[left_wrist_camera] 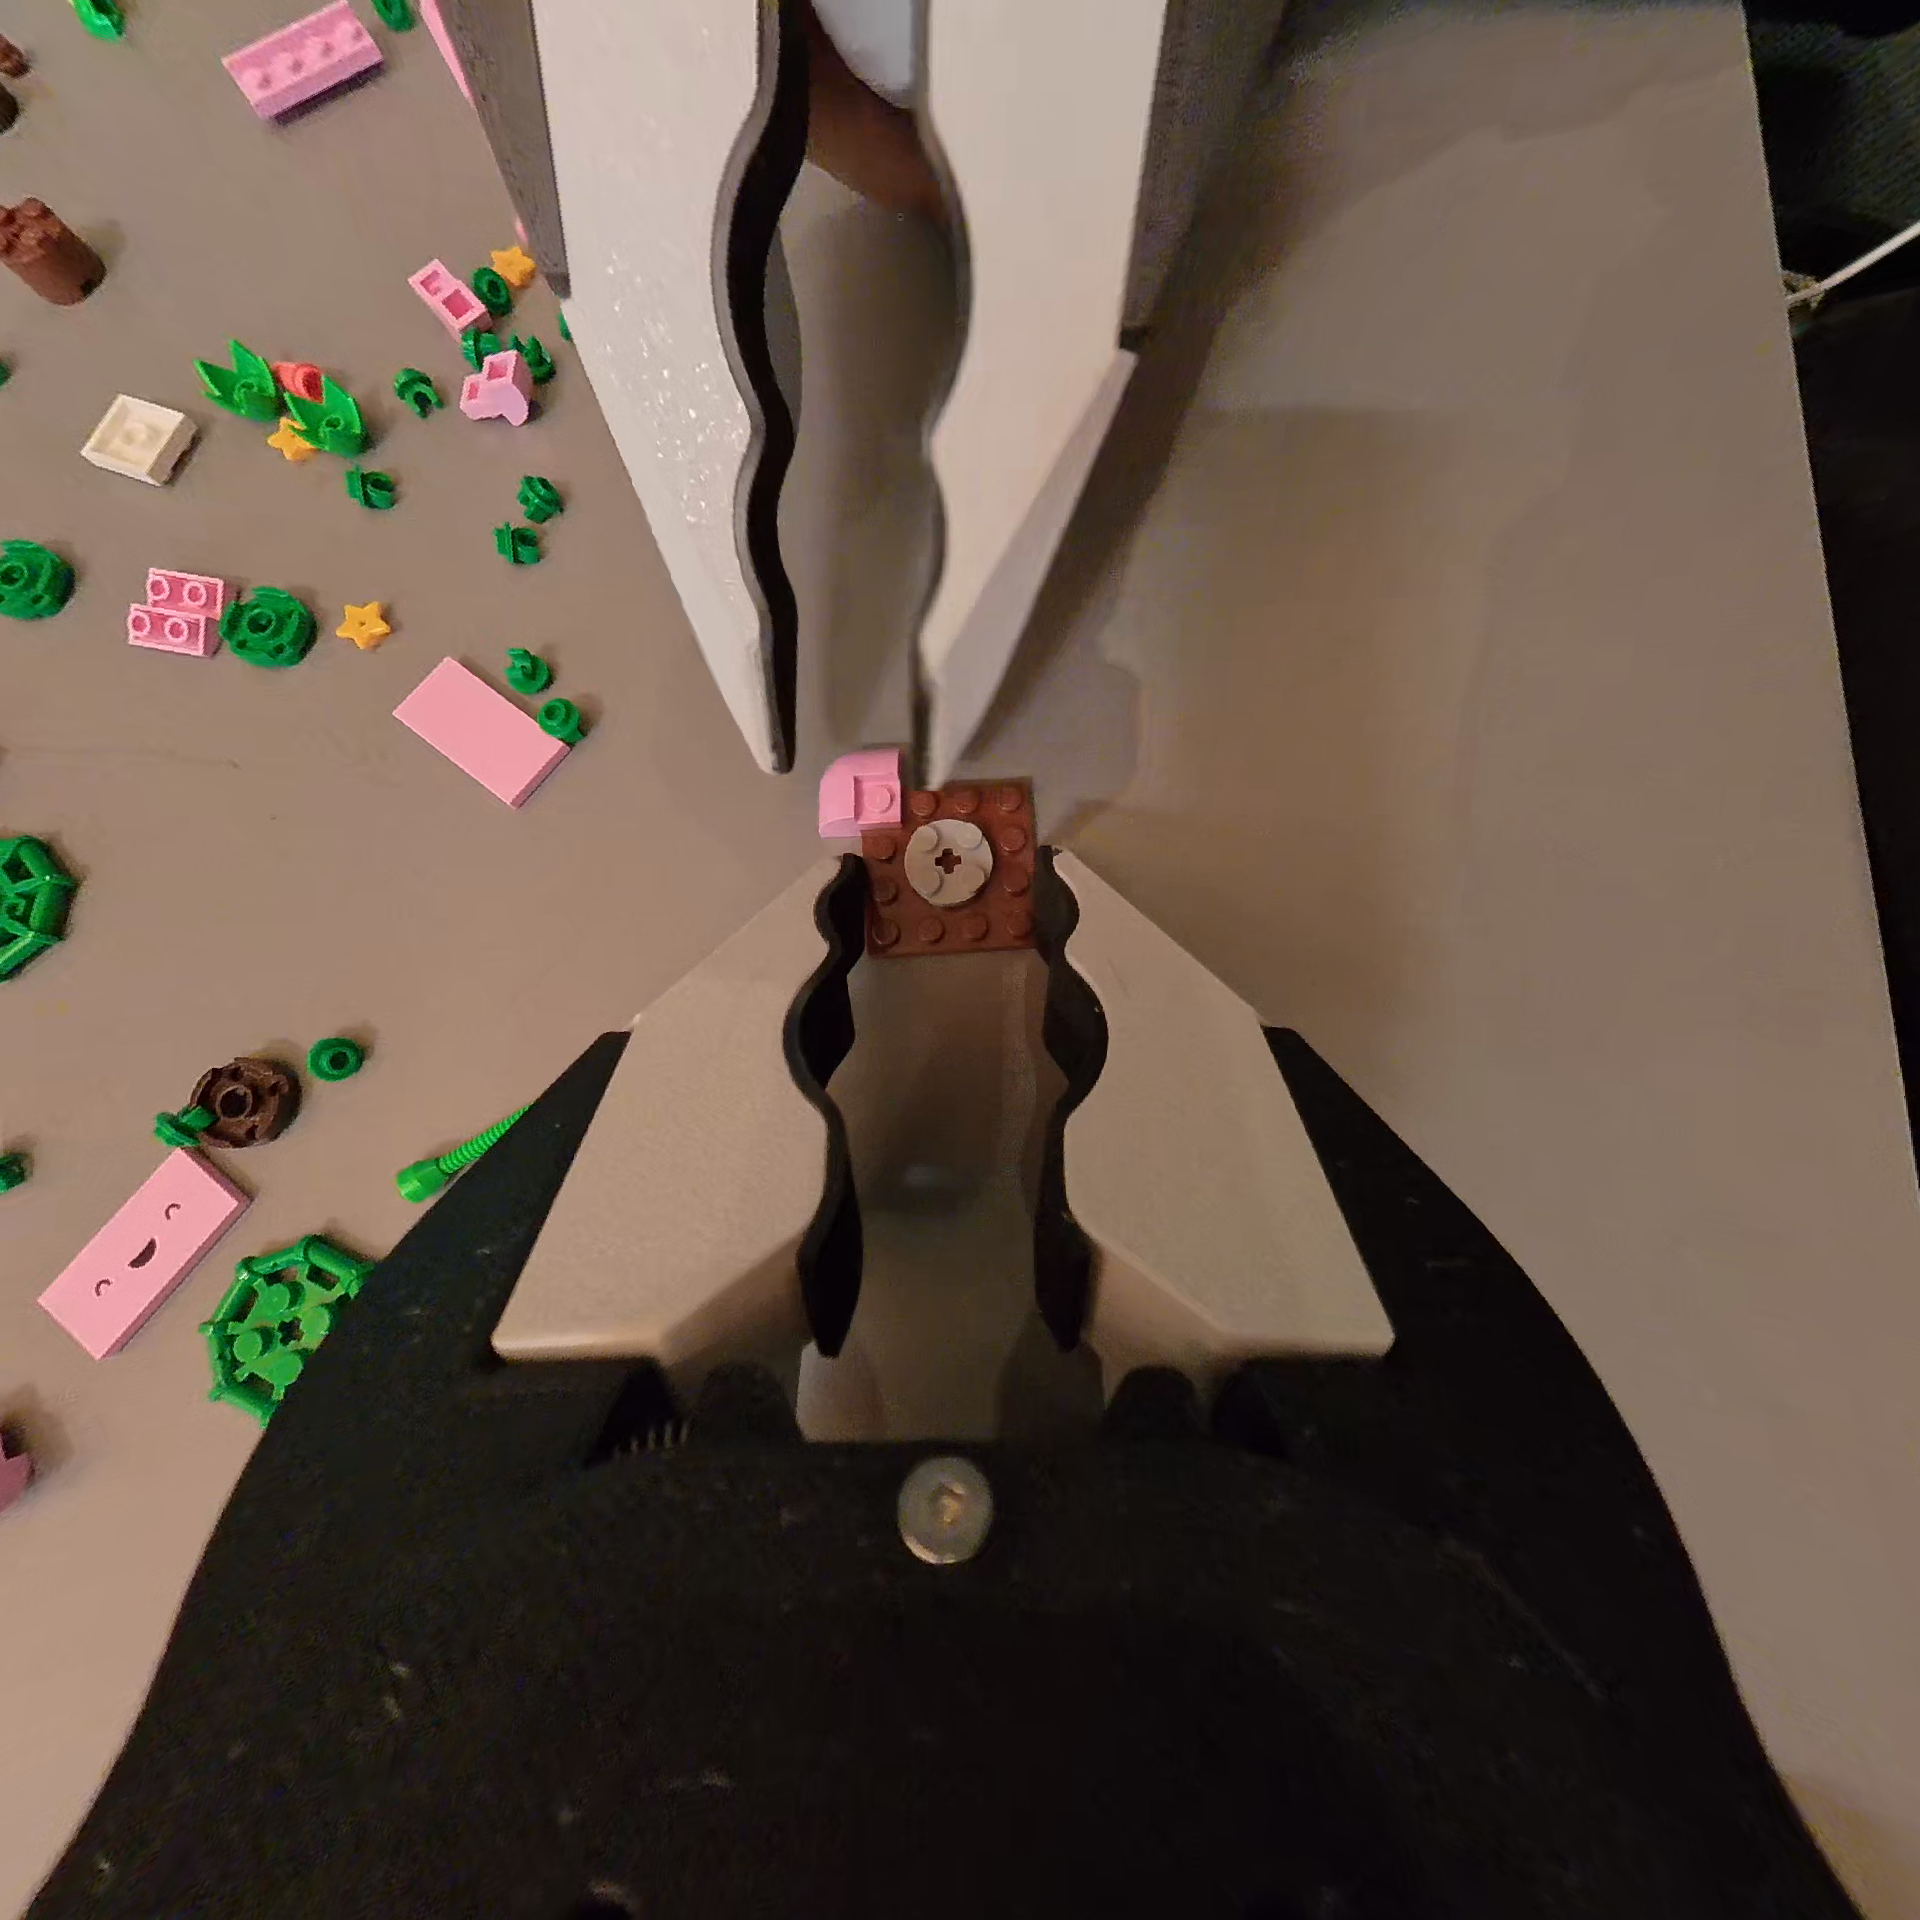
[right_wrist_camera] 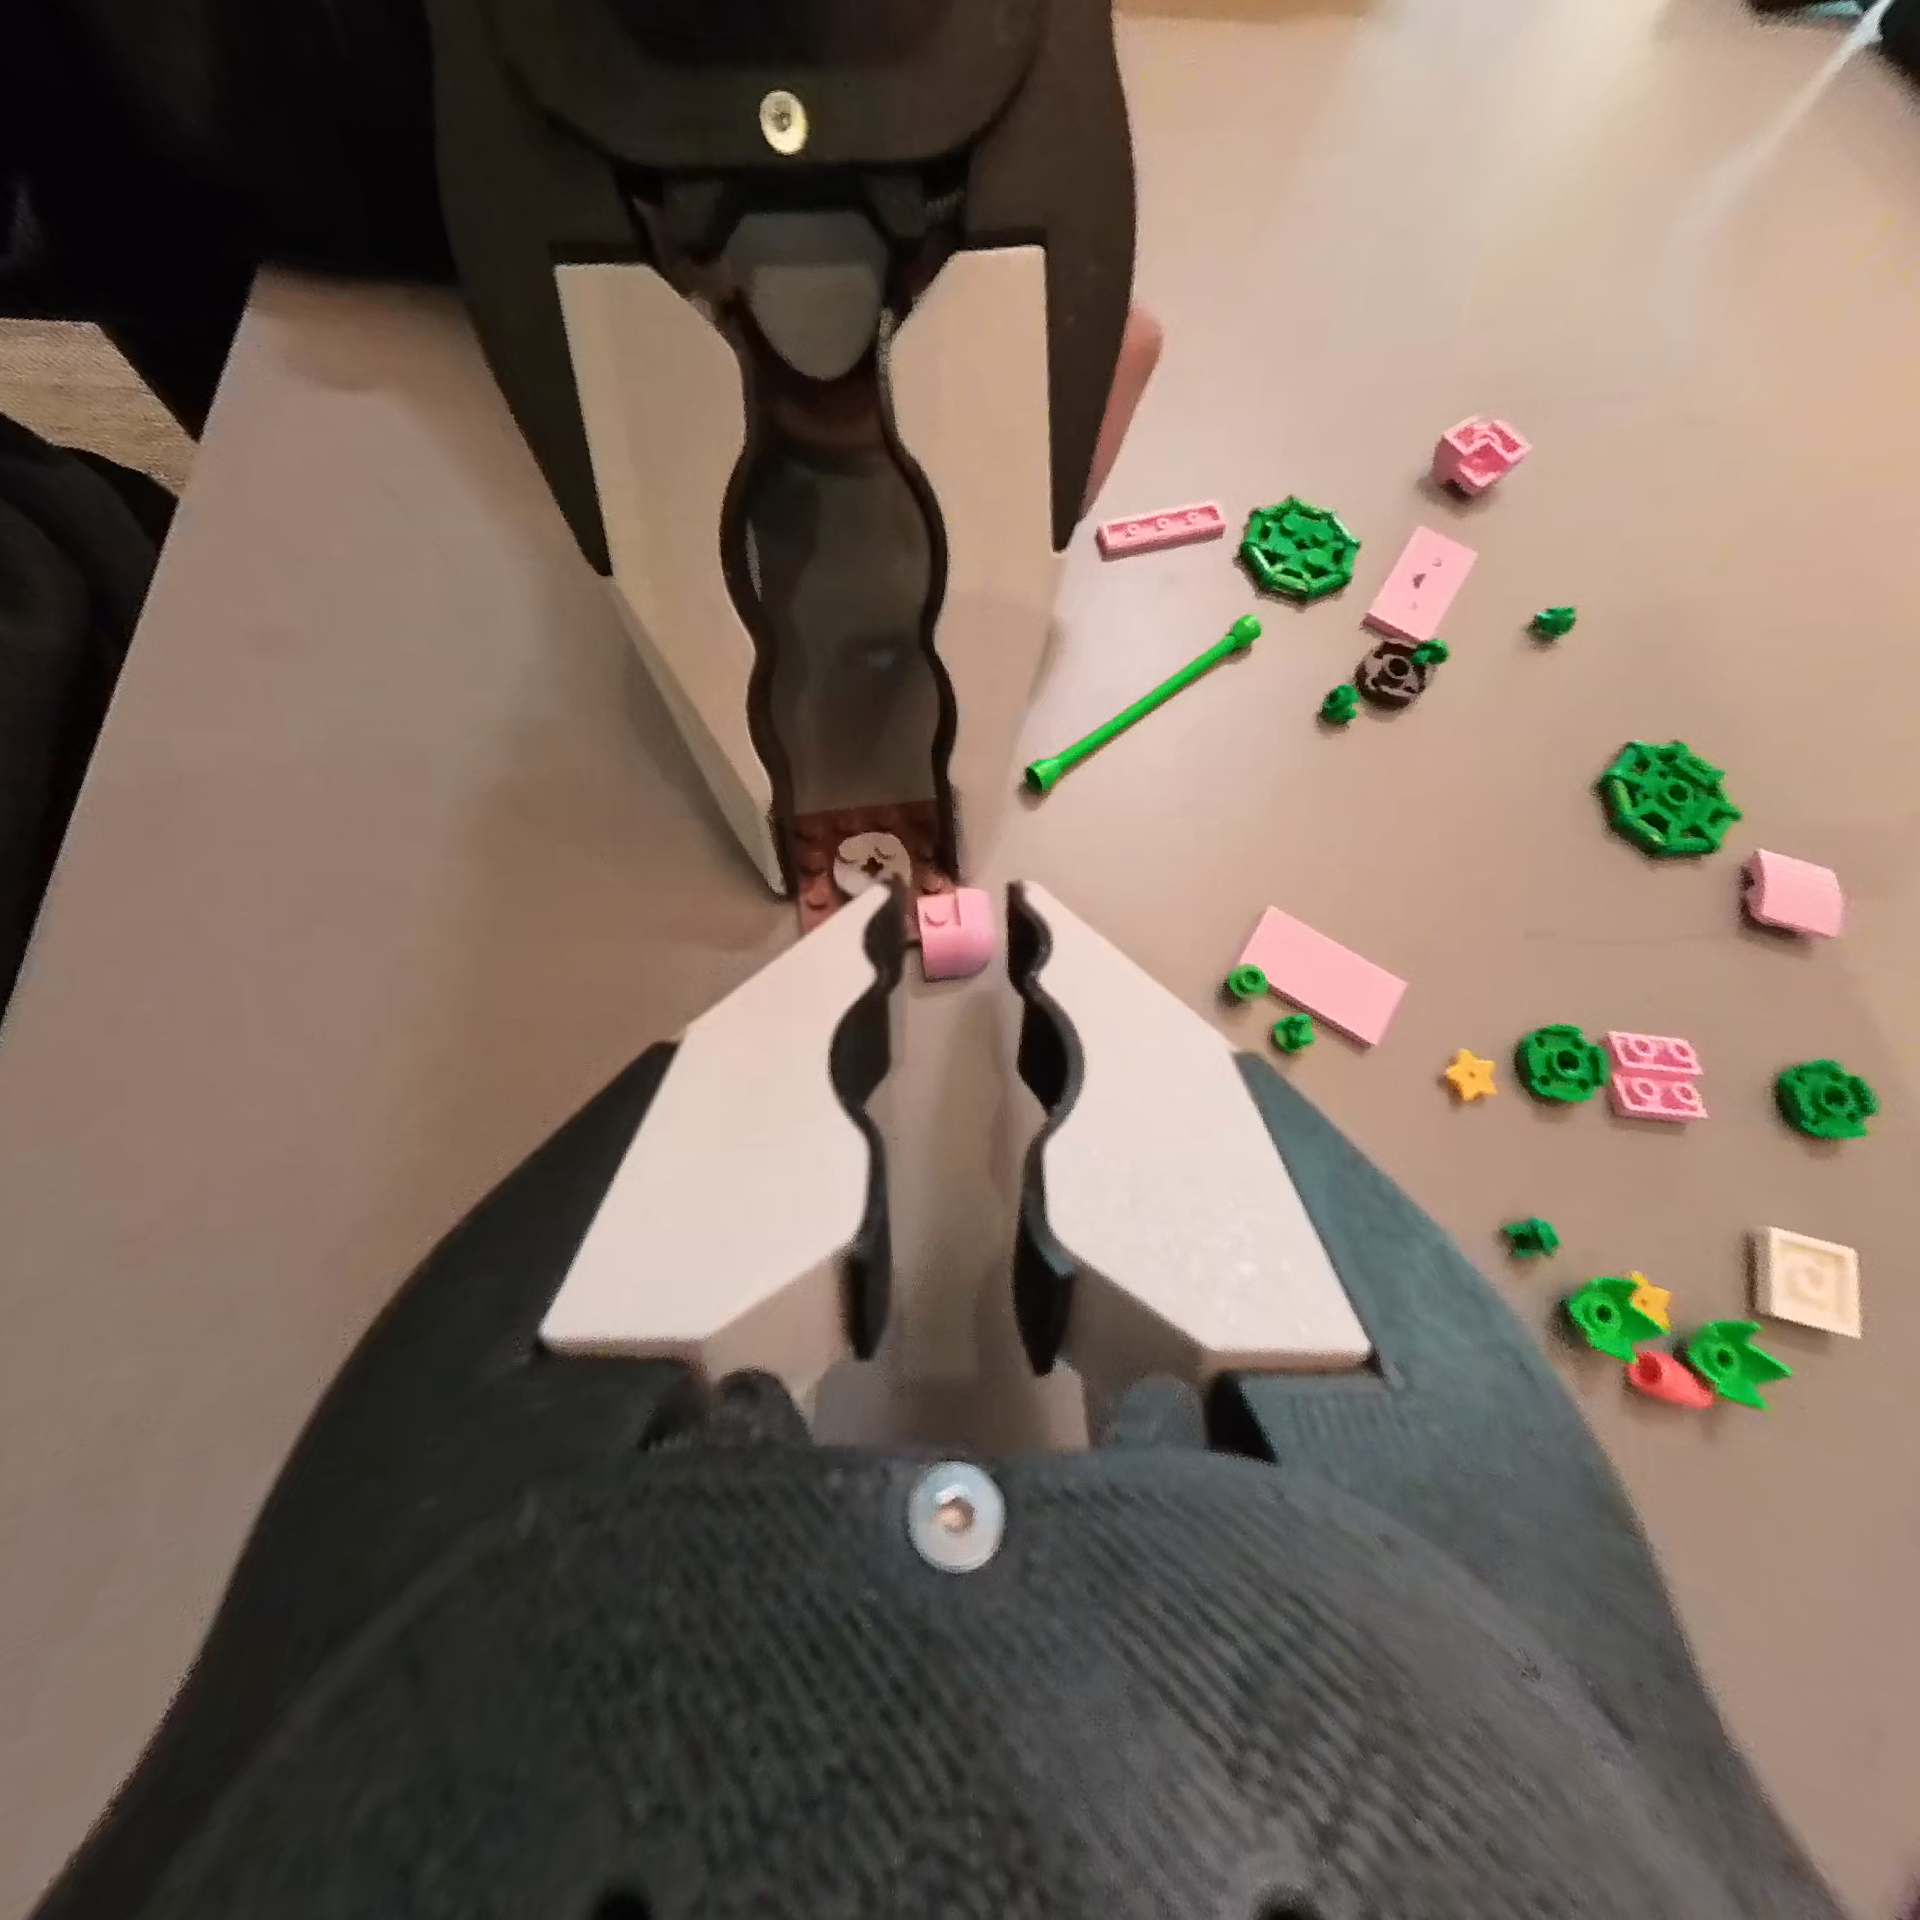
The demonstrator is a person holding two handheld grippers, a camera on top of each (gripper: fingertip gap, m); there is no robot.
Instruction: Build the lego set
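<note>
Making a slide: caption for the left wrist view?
Left gripper clamps brown plate while right gripper sets pink curved brick on its corner.

Blk grippers (left_wrist_camera: 951, 862), white wavy-edged fingers (right_wrist_camera: 748, 1132)

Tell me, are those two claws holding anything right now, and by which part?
The left gripper clamps the brown plate by its two side edges. The right gripper is open around the pink brick at the plate's corner, not gripping it.
</note>
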